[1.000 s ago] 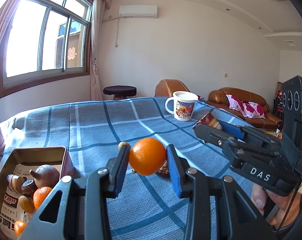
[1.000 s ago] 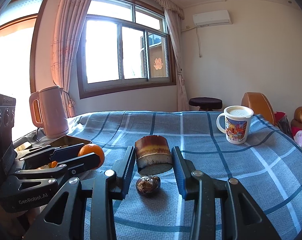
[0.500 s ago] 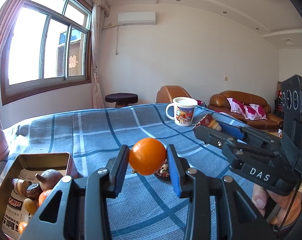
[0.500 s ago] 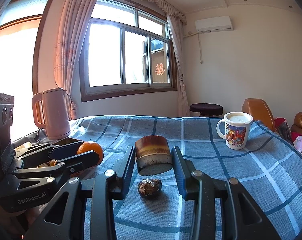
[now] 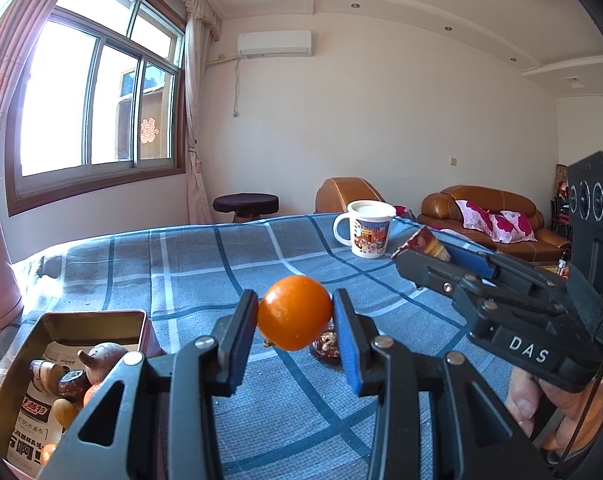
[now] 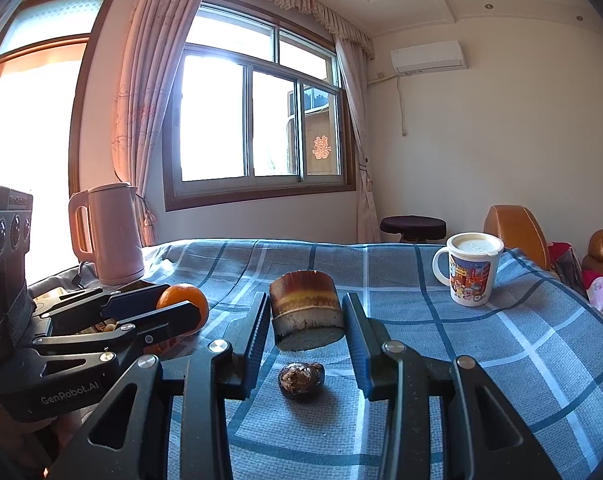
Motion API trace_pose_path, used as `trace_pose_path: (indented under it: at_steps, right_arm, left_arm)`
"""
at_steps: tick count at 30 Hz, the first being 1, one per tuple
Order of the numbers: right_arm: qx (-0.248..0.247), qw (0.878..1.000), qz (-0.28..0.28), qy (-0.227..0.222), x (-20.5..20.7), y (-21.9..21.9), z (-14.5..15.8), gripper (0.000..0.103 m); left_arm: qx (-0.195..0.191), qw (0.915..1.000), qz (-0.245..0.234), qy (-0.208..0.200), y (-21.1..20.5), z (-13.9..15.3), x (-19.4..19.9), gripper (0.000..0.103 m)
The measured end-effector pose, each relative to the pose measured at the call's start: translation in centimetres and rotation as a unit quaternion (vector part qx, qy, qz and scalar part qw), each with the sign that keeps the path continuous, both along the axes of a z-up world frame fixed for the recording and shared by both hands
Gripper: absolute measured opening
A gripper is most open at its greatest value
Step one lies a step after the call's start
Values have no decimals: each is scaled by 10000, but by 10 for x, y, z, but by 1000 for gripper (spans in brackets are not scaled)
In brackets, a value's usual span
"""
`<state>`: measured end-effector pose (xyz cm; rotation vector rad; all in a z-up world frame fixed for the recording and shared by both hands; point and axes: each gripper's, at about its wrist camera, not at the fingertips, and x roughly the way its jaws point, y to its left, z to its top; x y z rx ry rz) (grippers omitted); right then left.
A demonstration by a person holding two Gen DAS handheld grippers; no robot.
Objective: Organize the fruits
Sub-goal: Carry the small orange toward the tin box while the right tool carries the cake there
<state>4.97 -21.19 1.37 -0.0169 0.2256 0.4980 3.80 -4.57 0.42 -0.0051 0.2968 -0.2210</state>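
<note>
We note the left hand-held gripper (image 5: pixel 295 316) clamped on an orange (image 5: pixel 294 312), lifted above the blue-checked counter (image 5: pixel 221 264) beside the fruit tin (image 5: pixel 141 326), while the right hand-held gripper (image 6: pixel 307 312) pinches a brown cylindrical piece (image 6: pixel 306 310) above a dark round fruit (image 6: pixel 301 376).

Each camera is sitting just behind its own hand-held gripper, looking low and forward across the checked table (image 5: pixel 229 264). The left view is facing the sofa side, the right view the window; both are sharing the mug (image 5: pixel 367 229) (image 6: pixel 470 269).
</note>
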Motion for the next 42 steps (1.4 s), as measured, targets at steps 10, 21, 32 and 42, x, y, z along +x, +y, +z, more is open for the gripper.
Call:
trace_pose_path:
  at_steps: [10,21,32,42]
  right_arm:
    - [-3,9998,58,-215,-9,-1,2,39]
    - [-9,9996,98,-265,-8,-1,1,39]
    - [-27,9996,229,-146,-4,6,0,39]
    - [-161,9986,489,-102,-4,31,0,39]
  left_arm:
    - [23,9997,154,-188,2,2,-6,40]
    - [32,9996,183,-194,2,2,-5,40]
    - [-29,9995,314,-83,17,0,-2,40]
    - [-89,9986,527,46,34,-1,-3,40]
